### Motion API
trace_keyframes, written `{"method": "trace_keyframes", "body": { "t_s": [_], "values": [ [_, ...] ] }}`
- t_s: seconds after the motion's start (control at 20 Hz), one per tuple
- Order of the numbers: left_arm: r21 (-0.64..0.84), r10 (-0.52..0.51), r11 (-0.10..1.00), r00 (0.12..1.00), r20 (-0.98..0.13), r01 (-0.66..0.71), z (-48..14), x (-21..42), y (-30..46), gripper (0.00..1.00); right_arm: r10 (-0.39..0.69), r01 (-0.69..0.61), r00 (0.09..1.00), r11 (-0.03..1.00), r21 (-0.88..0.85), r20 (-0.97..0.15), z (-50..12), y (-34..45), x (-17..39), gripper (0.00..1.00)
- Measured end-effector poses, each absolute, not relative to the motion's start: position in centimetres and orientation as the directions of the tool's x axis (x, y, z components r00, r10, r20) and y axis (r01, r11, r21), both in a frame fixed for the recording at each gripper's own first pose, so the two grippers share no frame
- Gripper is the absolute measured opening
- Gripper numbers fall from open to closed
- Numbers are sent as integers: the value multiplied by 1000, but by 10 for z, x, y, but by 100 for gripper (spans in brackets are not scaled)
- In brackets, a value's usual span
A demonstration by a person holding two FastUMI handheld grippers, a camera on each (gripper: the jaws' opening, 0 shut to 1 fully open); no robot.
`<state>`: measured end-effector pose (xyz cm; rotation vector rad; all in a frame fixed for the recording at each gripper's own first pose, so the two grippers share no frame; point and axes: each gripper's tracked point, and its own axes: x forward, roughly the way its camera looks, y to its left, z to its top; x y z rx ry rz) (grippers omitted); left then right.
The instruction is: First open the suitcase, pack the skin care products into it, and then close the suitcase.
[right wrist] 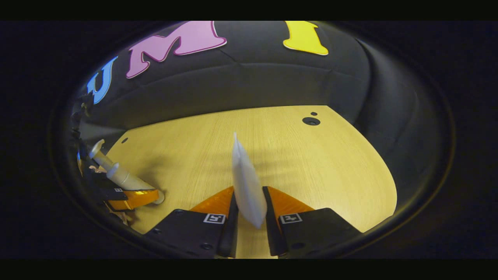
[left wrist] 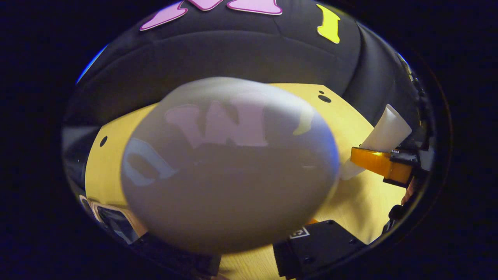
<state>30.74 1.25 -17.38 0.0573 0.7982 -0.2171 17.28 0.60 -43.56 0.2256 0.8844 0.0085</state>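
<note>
While the right gripper (right wrist: 249, 217) pinches a flat white plastic squeeze tube (right wrist: 246, 182) above the pale wooden table (right wrist: 311, 155), the left gripper (right wrist: 134, 197) clamps a glossy white pump bottle (left wrist: 229, 163), likely light, slippery, best held mid-body.

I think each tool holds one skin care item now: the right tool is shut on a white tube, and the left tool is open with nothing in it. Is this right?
Not quite. The right gripper view shows the left tool shut on a white pump bottle, not open. The right tool is shut on the white tube, as you say.
</note>
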Motion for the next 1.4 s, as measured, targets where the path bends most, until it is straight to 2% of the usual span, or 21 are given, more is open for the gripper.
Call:
{"method": "trace_keyframes", "body": {
  "t_s": [0.05, 0.1, 0.15, 0.2, 0.25, 0.35, 0.4, 0.45, 0.5, 0.65, 0.8, 0.9, 0.95, 1.0, 1.1, 1.4],
  "values": [
    [-49, -180, 977, 675, -716, 208, -167, 301, 16, 68, 115, 89, 623, 972, 216, -773, -432, 9, 166, 35],
    [-73, -202, 974, 672, -713, 215, -158, 290, 19, 64, 127, 86, 627, 969, 231, -769, -424, 12, 162, 29],
    [-93, -225, 970, 671, -706, 226, -149, 271, 27, 61, 140, 73, 628, 969, 238, -765, -414, 15, 155, 36],
    [-105, -244, 965, 672, -699, 241, -137, 253, 38, 57, 152, 57, 634, 968, 243, -758, -404, 18, 148, 29],
    [-109, -254, 962, 671, -696, 251, -130, 238, 53, 54, 169, 36, 645, 968, 250, -745, -392, 21, 139, 36],
    [-92, -251, 960, 664, -704, 266, -110, 201, 84, 53, 188, 1, 660, 968, 251, -727, -371, 27, 118, 35],
    [-74, -243, 960, 665, -706, 272, -99, 184, 100, 54, 190, -10, 660, 970, 245, -727, -365, 28, 108, 35],
    [-53, -229, 962, 682, -695, 269, -85, 170, 119, 53, 186, -16, 660, 972, 233, -728, -358, 30, 98, 43],
    [-36, -225, 960, 696, -682, 276, -71, 161, 133, 53, 186, -27, 657, 974, 224, -730, -352, 32, 89, 35],
    [35, -168, 963, 693, -701, 269, -59, 125, 178, 53, 205, -48, 664, 971, 232, -719, -335, 46, 70, 35],
    [69, -58, 984, 666, -744, 163, -67, 105, 222, 53, 194, -46, 672, 974, 221, -715, -325, 59, 60, 35],
    [18, -53, 993, 571, -819, 118, -87, 82, 227, 54, 211, -55, 677, 970, 237, -706, -320, 72, 56, 35],
    [7, -49, 994, 519, -853, 105, -98, 75, 230, 54, 229, -62, 679, 965, 256, -697, -316, 79, 54, 31],
    [11, -40, 994, 465, -885, 108, -111, 70, 234, 54, 245, -74, 679, 961, 267, -692, -313, 86, 53, 35],
    [53, 3, 991, 375, -927, 123, -133, 68, 248, 54, 252, -96, 682, 961, 258, -686, -310, 90, 50, 35],
    [97, 88, 987, 75, -993, 126, -187, 59, 266, 56, 257, -104, 688, 960, 259, -679, -307, 86, 29, 35]
  ]
}}
